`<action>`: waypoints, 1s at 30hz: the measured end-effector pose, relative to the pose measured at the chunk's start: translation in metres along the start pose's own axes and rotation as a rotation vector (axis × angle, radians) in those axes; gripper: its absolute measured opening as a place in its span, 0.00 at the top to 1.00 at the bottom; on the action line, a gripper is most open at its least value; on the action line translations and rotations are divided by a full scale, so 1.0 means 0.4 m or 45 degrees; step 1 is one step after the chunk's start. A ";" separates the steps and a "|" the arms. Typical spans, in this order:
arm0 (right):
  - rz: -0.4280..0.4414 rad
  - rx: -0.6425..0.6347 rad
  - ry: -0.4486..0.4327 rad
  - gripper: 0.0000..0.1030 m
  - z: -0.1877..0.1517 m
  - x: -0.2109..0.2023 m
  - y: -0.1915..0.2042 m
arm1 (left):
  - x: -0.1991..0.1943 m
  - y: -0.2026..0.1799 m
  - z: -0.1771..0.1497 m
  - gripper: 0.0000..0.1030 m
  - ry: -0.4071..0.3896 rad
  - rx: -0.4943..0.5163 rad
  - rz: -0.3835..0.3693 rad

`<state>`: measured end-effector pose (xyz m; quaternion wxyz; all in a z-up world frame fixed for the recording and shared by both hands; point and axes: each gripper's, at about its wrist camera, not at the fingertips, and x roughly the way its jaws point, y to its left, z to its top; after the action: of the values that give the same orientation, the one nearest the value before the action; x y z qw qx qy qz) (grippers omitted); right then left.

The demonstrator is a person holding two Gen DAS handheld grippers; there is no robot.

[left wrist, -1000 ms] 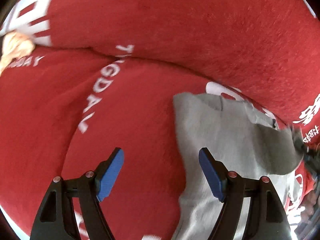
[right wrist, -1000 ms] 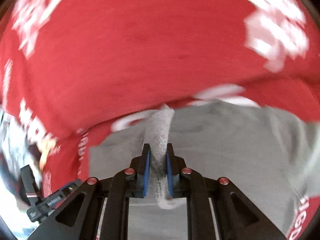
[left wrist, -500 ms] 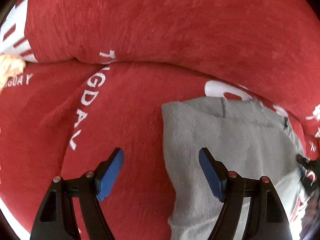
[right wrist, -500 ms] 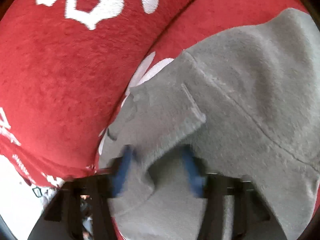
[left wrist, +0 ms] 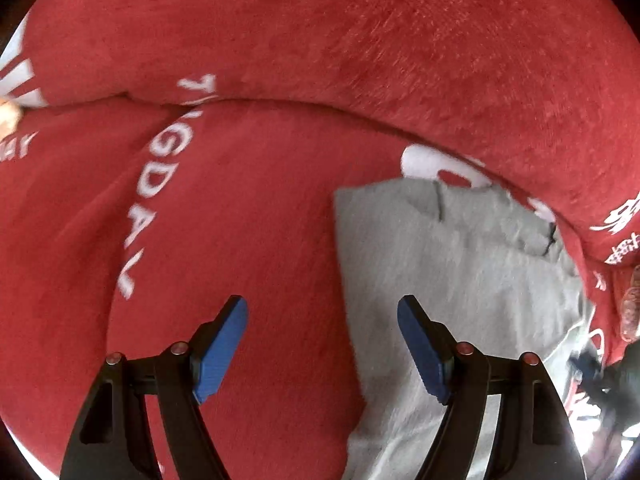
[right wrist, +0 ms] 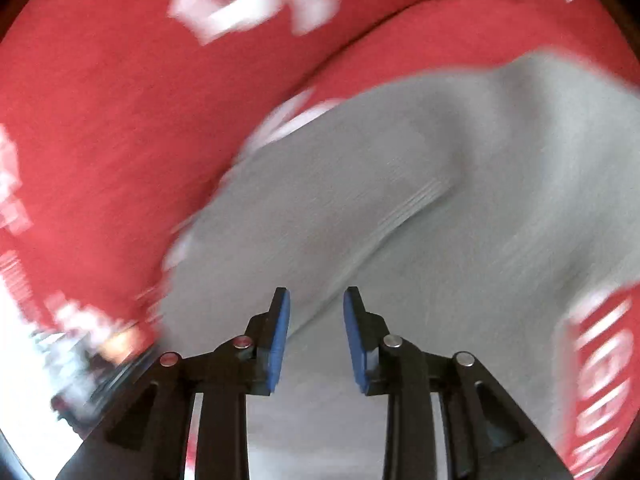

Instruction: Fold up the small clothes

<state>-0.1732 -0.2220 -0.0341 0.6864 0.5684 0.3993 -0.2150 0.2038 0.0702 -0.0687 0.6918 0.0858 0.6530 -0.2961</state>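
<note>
Red blanket (left wrist: 260, 220) w/ white "GDAY" lettering, grey garment (left wrist: 460, 280).

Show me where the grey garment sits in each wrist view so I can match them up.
Left wrist: grey garment fills the lower right, its left edge between the open left gripper fingers.
Right wrist: grey garment spans centre to right, blurred, beyond the open right gripper.
Shared landmark: red blanket with white lettering under the garment.

matt grey knit garment (left wrist: 452, 280), fuzzy red blanket (left wrist: 248, 208)
</note>
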 end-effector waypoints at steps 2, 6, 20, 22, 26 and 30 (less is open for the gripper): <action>0.155 -0.023 0.150 0.66 -0.076 0.073 0.073 | 0.021 -0.009 0.024 0.24 0.027 -0.004 -0.011; 0.309 -0.009 0.356 0.66 -0.226 0.283 0.210 | 0.040 -0.033 0.044 0.43 0.042 0.036 0.026; 0.376 -0.017 0.312 0.94 -0.316 0.514 0.394 | 0.011 0.003 0.068 0.91 -0.015 0.129 0.003; 0.297 -0.022 0.342 0.93 -0.343 0.534 0.369 | 0.009 0.011 0.057 0.91 -0.027 0.134 0.048; 0.284 -0.017 0.441 0.85 -0.366 0.526 0.338 | -0.041 0.022 0.012 0.86 -0.090 0.162 0.123; 0.188 -0.141 0.354 0.51 -0.308 0.393 0.283 | -0.102 0.004 -0.051 0.31 -0.186 0.172 0.149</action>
<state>-0.0334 -0.0502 -0.0940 0.6689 0.5817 0.4588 -0.0610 0.1883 0.0940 -0.0328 0.7464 0.1482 0.5732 -0.3039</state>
